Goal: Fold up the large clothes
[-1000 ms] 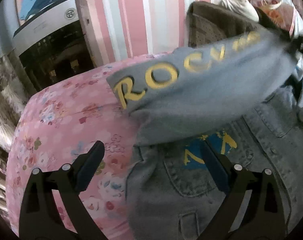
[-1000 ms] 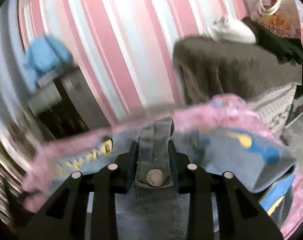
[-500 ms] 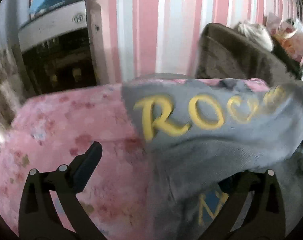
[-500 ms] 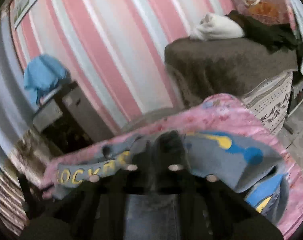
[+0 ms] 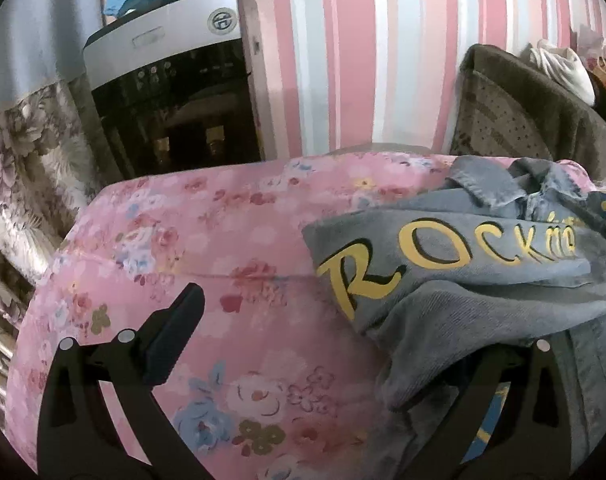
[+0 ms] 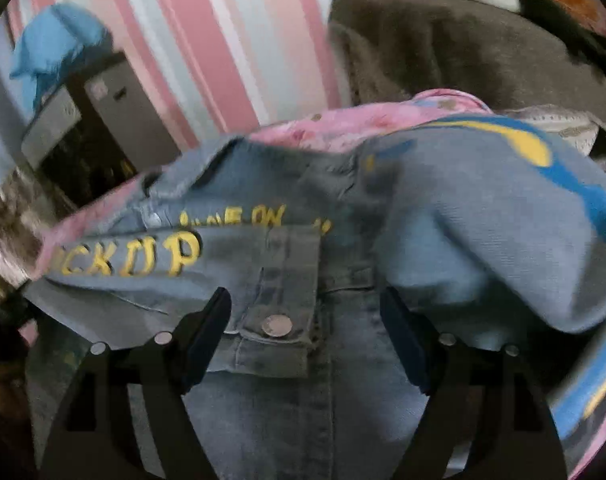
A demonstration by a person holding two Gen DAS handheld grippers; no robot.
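A blue denim jacket [image 5: 483, 304] with yellow lettering lies on the pink floral bedcover [image 5: 223, 248]. Its sleeve with "ROCK" lettering is folded across the body. My left gripper [image 5: 327, 340] is open; its left finger [image 5: 175, 332] is over the bedcover and its right finger is hidden under the sleeve's fold. In the right wrist view the jacket [image 6: 343, 264] fills the frame. My right gripper [image 6: 307, 332] is open, its fingers on either side of the buttoned sleeve cuff [image 6: 279, 300], which lies loose on the jacket.
A dark cabinet with a silver top [image 5: 171, 80] stands against the pink striped wall, blue cloth on it. A brown covered chair [image 5: 523, 112] stands behind the bed at right. A floral curtain [image 5: 19, 184] hangs at left.
My right gripper has opened and let go of the sleeve cuff, which now lies across the jacket. The sleeve has dropped flat. My left gripper has moved left and stayed open.
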